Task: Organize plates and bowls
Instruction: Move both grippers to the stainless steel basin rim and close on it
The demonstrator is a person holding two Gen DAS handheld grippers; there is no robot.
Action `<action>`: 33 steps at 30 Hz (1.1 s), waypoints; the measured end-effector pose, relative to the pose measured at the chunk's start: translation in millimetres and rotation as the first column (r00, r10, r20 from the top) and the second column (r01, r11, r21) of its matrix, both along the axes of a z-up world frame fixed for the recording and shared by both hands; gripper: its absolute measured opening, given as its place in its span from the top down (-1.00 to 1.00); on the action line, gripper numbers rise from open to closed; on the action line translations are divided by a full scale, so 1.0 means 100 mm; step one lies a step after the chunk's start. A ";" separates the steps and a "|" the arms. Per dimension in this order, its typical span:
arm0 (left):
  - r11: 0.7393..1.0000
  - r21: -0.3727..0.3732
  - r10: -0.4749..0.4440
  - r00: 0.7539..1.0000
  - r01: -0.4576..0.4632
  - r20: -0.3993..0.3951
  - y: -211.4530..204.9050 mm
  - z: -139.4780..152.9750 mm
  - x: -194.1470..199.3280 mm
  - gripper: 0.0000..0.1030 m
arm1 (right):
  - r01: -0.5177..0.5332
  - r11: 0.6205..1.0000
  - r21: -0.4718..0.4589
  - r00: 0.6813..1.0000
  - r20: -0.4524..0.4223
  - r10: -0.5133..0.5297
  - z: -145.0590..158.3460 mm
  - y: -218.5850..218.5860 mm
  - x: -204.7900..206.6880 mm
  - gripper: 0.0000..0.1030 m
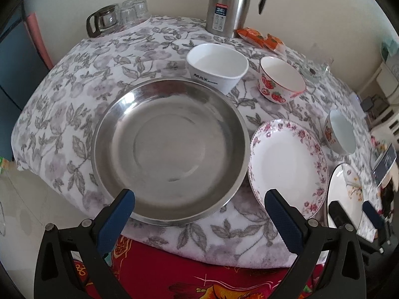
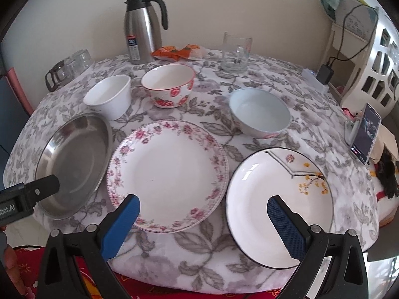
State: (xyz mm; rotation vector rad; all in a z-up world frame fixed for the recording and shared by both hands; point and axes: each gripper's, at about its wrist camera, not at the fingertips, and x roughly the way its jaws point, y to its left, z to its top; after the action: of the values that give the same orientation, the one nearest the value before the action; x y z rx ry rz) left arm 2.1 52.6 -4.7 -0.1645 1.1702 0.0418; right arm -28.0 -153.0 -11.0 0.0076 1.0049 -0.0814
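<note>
A wide steel dish (image 1: 172,147) (image 2: 72,164) lies at the table's front left. Beside it sit a pink-flowered plate (image 1: 289,164) (image 2: 169,174) and a white plate with a dark rim and yellow blossoms (image 1: 345,194) (image 2: 279,204). Behind them stand a square white bowl (image 1: 217,68) (image 2: 109,96), a strawberry bowl (image 1: 281,79) (image 2: 169,84) and a pale blue bowl (image 1: 340,132) (image 2: 259,112). My left gripper (image 1: 199,204) is open, hovering over the steel dish's near rim. My right gripper (image 2: 203,211) is open, above the near edges of the two plates. Neither holds anything.
A steel thermos jug (image 1: 229,2) (image 2: 143,28), orange snack packets (image 2: 177,51), a glass mug (image 2: 235,52) and a glass pot with tumblers (image 1: 117,16) (image 2: 67,68) stand at the back. A phone (image 2: 365,134) leans at the right edge. A red cloth (image 1: 199,274) hangs below the floral tablecloth.
</note>
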 end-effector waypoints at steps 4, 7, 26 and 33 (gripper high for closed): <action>0.990 -0.089 0.110 0.994 -0.111 -0.010 0.36 -0.01 0.07 -1.00 | -0.037 0.998 0.045 0.999 0.019 0.036 0.00 0.14 0.05 -1.00; 0.970 -0.135 0.202 0.979 -0.201 -0.013 0.65 -0.03 0.11 -1.00 | -0.070 0.994 0.088 0.997 0.039 0.067 0.00 0.25 0.13 -1.00; 0.916 -0.237 0.357 0.928 -0.325 0.105 1.50 -0.26 0.30 -1.00 | -0.252 0.956 0.151 0.967 0.082 0.241 -0.28 0.96 0.79 -0.64; 0.915 -0.240 0.366 0.918 -0.325 0.152 1.57 -0.32 0.33 -1.00 | -0.234 0.956 0.179 0.972 0.070 0.225 -0.37 0.97 1.04 -0.56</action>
State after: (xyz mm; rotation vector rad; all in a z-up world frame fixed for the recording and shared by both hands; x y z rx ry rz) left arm 34.9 209.7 -36.5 -0.5538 0.9361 0.2121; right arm 76.0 -56.0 -48.4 0.0634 0.9554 0.2252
